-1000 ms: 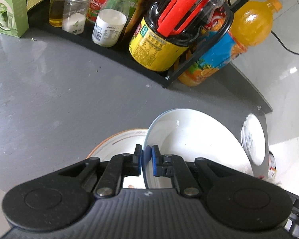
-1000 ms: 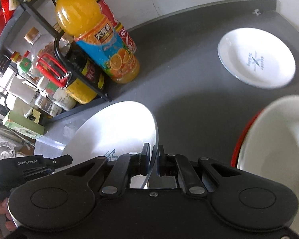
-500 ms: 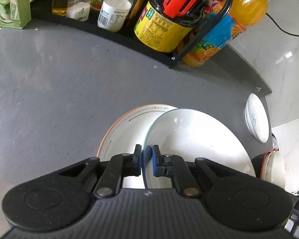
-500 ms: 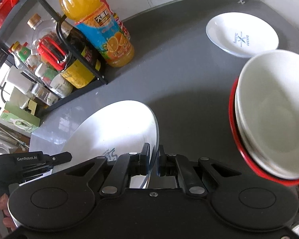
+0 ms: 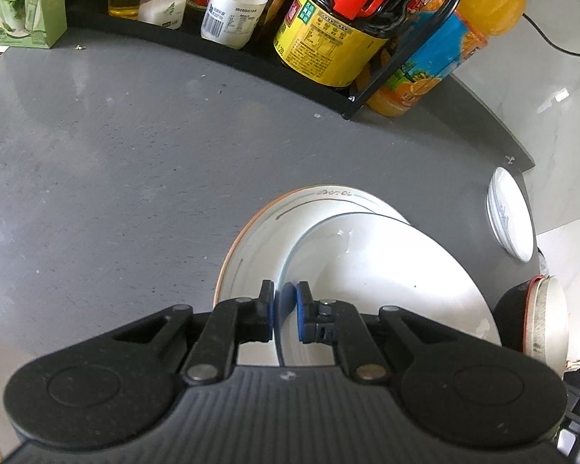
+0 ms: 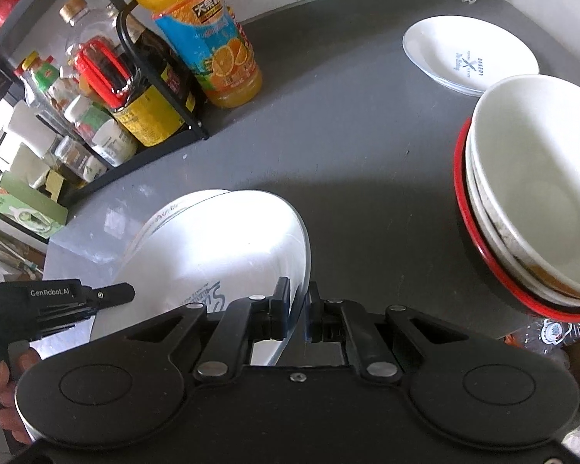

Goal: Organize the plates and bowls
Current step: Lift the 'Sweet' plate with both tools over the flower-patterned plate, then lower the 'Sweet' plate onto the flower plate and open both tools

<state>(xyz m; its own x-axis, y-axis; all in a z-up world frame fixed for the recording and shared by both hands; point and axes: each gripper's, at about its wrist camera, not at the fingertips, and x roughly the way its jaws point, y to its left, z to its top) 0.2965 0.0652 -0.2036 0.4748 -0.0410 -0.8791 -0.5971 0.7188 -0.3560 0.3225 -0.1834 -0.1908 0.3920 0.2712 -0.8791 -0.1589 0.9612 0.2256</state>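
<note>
- Right now we hold one white plate (image 5: 386, 282) between both claws, each pinching an opposite edge of its rim.
- Our left gripper (image 5: 283, 309) has its blue pads (image 5: 302, 311) pressed together on the rim, which passes edge-on between them.
- Our right gripper (image 6: 298, 311) likewise pinches the thin rim of the same plate, seen from the other side in its own view (image 6: 212, 255).
- Under the white plate we see a second plate with an orange rim (image 5: 317, 201) and a dark painted line; it lies on the grey table (image 5: 116, 174), and the white plate overlaps it. Whether the two touch we cannot tell.
- To our right stands a stack of bowls (image 6: 537, 189), white ones nested in a red-rimmed one, well apart from the held plate.
- Beyond the bowls, near the table's far corner, lies a small white plate (image 6: 468, 52) with dark lettering.
- Along the back edge stands a black rack (image 5: 367, 94) crowded with bottles and jars, among them a dark sauce bottle with a yellow label (image 5: 328, 46).
- Just beside the rack stands an orange juice bottle (image 6: 212, 46).
- A green carton (image 5: 27, 4) stands at the rack's other end.
- A person's fingers (image 6: 4, 394) show at the lower left of the right view, behind the left tool.
</note>
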